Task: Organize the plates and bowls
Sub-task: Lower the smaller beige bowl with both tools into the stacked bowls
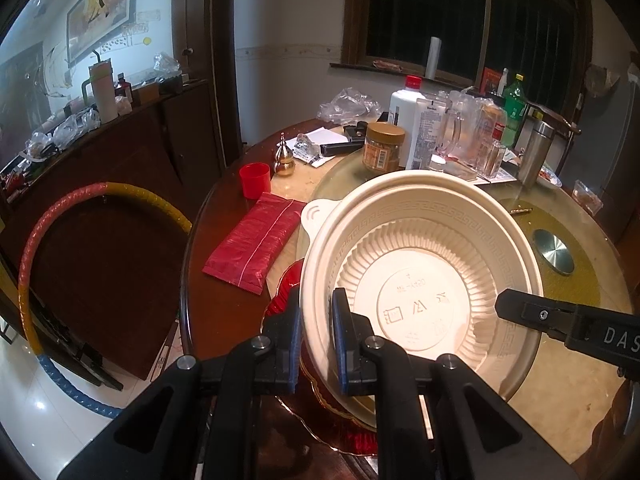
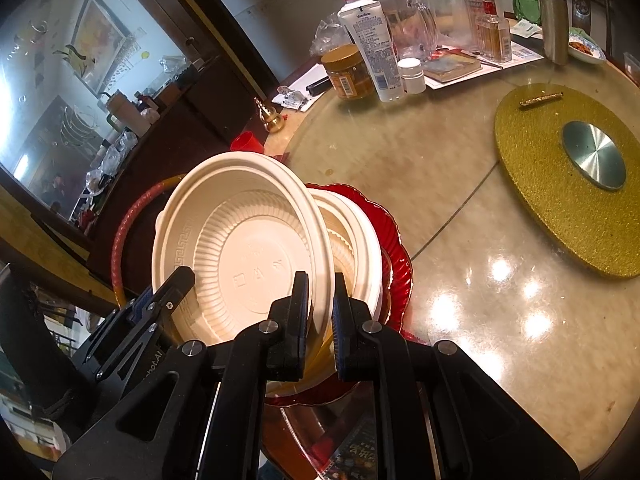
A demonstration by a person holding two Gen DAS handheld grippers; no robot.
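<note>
Left wrist view: left gripper (image 1: 316, 340) jaws clamped on near rim of cream round plastic bowl (image 1: 424, 276), tilted up above red scalloped glass plate (image 1: 286, 292). Right gripper (image 1: 516, 308) pinching opposite rim. Right wrist view: right gripper (image 2: 322, 312) jaws closed on same bowl's (image 2: 244, 248) edge, second cream bowl (image 2: 352, 240) nested behind, on red plate (image 2: 396, 240). Beyond, marble tabletop (image 2: 400, 168), gold round turntable mat (image 2: 560, 216), brown lidded jar (image 2: 348, 72), white lotion bottle (image 2: 372, 48).
</note>
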